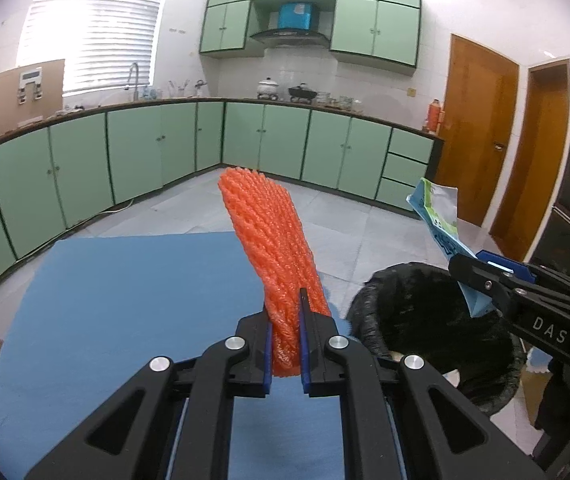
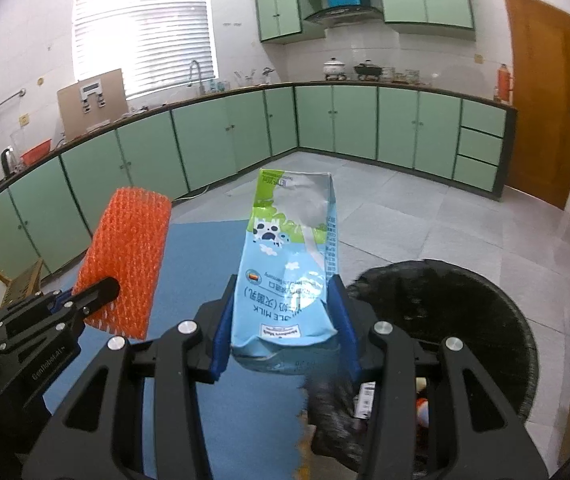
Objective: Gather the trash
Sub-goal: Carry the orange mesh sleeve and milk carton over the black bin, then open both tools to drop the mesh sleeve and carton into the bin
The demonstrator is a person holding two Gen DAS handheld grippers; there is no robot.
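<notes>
Kitchen, both grippers raised over a blue mat (image 1: 125,300) that covers the work surface. Left gripper (image 1: 286,320): fingers pressed nearly together, pinching the lower end of an orange foam net sleeve (image 1: 273,240); the sleeve stands up out of the jaws and leans toward 11 o'clock in the left wrist view. From the right wrist view the same sleeve (image 2: 125,256) sits at about 9 o'clock, flat side on, with a black finger of the left gripper (image 2: 97,294) across its lower edge. Right gripper (image 2: 283,320): blue-padded fingers part way spread, clamped on the two sides of a flattened light-blue milk carton (image 2: 289,264), which points away toward 12 o'clock, print upside down, cow figure on a green band near its far end. In the left wrist view the carton (image 1: 439,220) shows at 3 o'clock, sticking up from the right gripper (image 1: 481,280). A bin lined with a black bag (image 1: 437,320) stands just beside the mat at 4 o'clock of the left view; in the right view its rim (image 2: 465,280) lies at 4 o'clock, with some scraps visible inside. Green cabinets (image 2: 345,120) line the far walls.
</notes>
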